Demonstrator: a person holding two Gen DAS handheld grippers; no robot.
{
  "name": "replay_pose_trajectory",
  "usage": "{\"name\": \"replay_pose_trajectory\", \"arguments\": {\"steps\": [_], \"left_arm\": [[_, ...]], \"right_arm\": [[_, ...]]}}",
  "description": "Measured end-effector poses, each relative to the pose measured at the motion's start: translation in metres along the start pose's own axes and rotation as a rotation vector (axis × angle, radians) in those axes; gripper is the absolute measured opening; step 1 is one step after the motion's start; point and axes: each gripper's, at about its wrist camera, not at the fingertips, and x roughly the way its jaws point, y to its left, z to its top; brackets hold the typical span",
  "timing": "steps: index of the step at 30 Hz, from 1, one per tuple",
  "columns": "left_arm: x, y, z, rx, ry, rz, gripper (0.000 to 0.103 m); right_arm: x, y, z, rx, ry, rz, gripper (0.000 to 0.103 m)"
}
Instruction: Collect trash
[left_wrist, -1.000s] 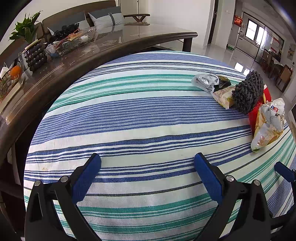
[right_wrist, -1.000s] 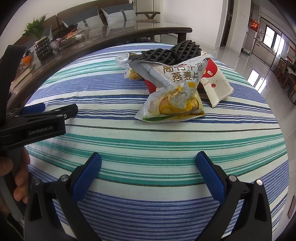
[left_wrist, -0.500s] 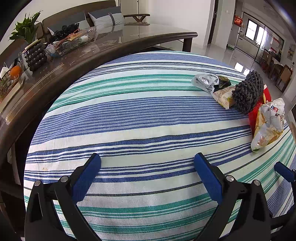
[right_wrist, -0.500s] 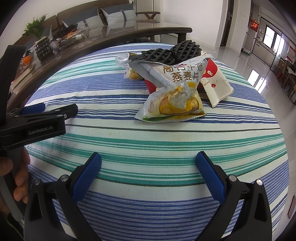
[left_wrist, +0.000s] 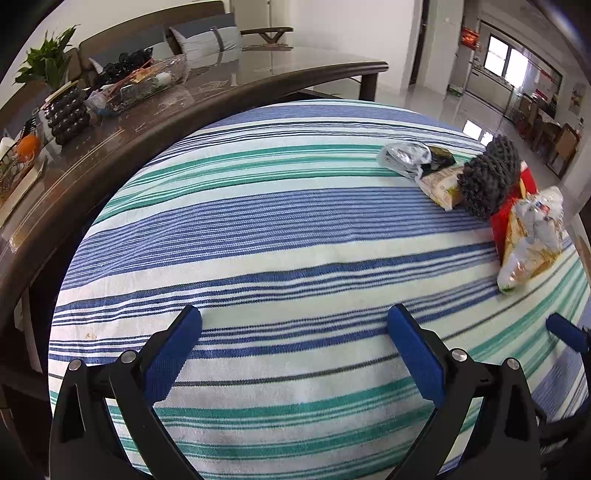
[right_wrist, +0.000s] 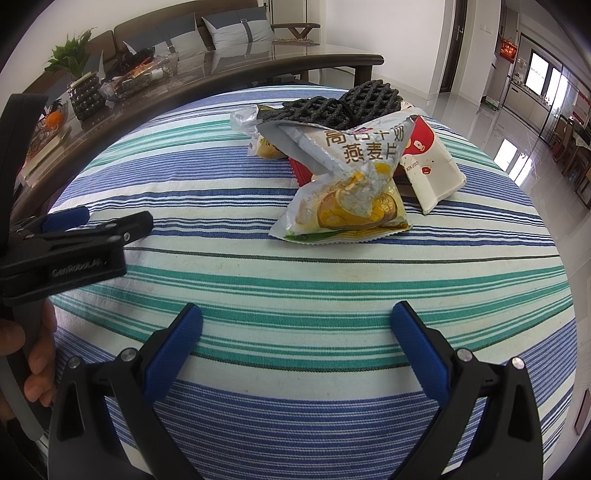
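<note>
A round table draped in a blue, green and white striped cloth (right_wrist: 332, 280) carries a heap of trash on its far side: a crumpled white-and-yellow foil oat-flake bag (right_wrist: 347, 188) foremost, a red-and-white flat packet (right_wrist: 432, 166) just right of it, black waffle-grid mats (right_wrist: 343, 105) behind. The right gripper (right_wrist: 295, 325) hovers short of the bag, jaws spread and empty. The left gripper (left_wrist: 293, 323), likewise wide apart, hangs over bare cloth well left of the heap.

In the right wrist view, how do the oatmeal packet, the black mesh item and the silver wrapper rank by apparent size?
1. oatmeal packet, nearest the camera, so perhaps flattered
2. black mesh item, partly hidden
3. silver wrapper, mostly hidden
</note>
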Motion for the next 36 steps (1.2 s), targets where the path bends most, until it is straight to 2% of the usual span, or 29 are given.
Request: {"name": "replay_pose_trajectory", "arguments": {"steps": [7,11,13,18,20,21,22,23,24,25,27,29,32,33,34,35,36], "left_arm": [[-0.004,-0.002,-0.006,0.017,-0.002,-0.006,0.099],[-0.004,-0.002,-0.006,0.015,-0.002,-0.003,0.099],[-0.004,-0.002,-0.006,0.016,-0.002,-0.003,0.099],[-0.002,-0.003,-0.004,0.005,-0.002,0.007,0.099],[-0.001,-0.003,-0.002,0.001,-0.002,0.009,0.099],[-0.001,-0.003,-0.002,0.001,-0.002,0.009,0.099],[-0.001,-0.003,-0.002,0.001,-0.002,0.008,0.099],[-0.001,-0.003,-0.002,0.001,-0.002,0.008,0.099],[-0.001,-0.003,-0.002,0.001,-0.002,0.009,0.099],[-0.001,-0.003,-0.002,0.001,-0.002,0.009,0.099],[-0.001,-0.003,-0.002,0.001,-0.002,0.009,0.099],[-0.001,-0.003,-0.002,0.001,-0.002,0.010,0.099],[-0.001,-0.003,-0.001,-0.002,-0.002,0.012,0.099],[0.000,-0.003,-0.001,-0.004,-0.002,0.014,0.099],[0.000,-0.003,0.000,-0.006,-0.002,0.015,0.099],[0.000,-0.003,0.000,-0.006,-0.002,0.015,0.099],[0.000,-0.003,0.000,-0.006,-0.002,0.015,0.099]], "right_arm": [[0.008,0.002,0.009,0.000,0.002,0.003,0.099],[0.005,-0.007,0.005,-0.092,0.005,0.051,0.098],[-0.001,-0.019,0.003,-0.063,-0.018,0.016,0.098],[0.007,-0.021,0.036,0.012,-0.069,0.057,0.098],[0.024,-0.016,0.051,0.009,-0.028,0.018,0.098],[0.035,-0.017,0.056,0.019,-0.011,-0.036,0.098],[0.038,-0.020,0.059,0.028,-0.018,-0.049,0.096],[0.040,-0.024,0.059,0.039,-0.028,-0.049,0.090],[0.037,-0.030,0.058,0.058,-0.039,-0.046,0.072],[0.033,-0.036,0.056,0.064,-0.039,-0.033,0.065],[0.022,-0.046,0.043,0.030,-0.008,-0.001,0.064],[0.009,-0.047,0.028,-0.045,0.024,-0.016,0.063],[-0.013,-0.048,-0.001,-0.153,0.047,-0.052,0.065],[-0.019,-0.049,-0.009,-0.157,0.050,-0.061,0.074],[-0.024,-0.051,-0.018,-0.148,0.041,-0.060,0.091],[-0.029,-0.051,-0.025,-0.132,0.020,-0.055,0.097],[-0.032,-0.050,-0.032,-0.122,0.006,-0.045,0.097]]}}
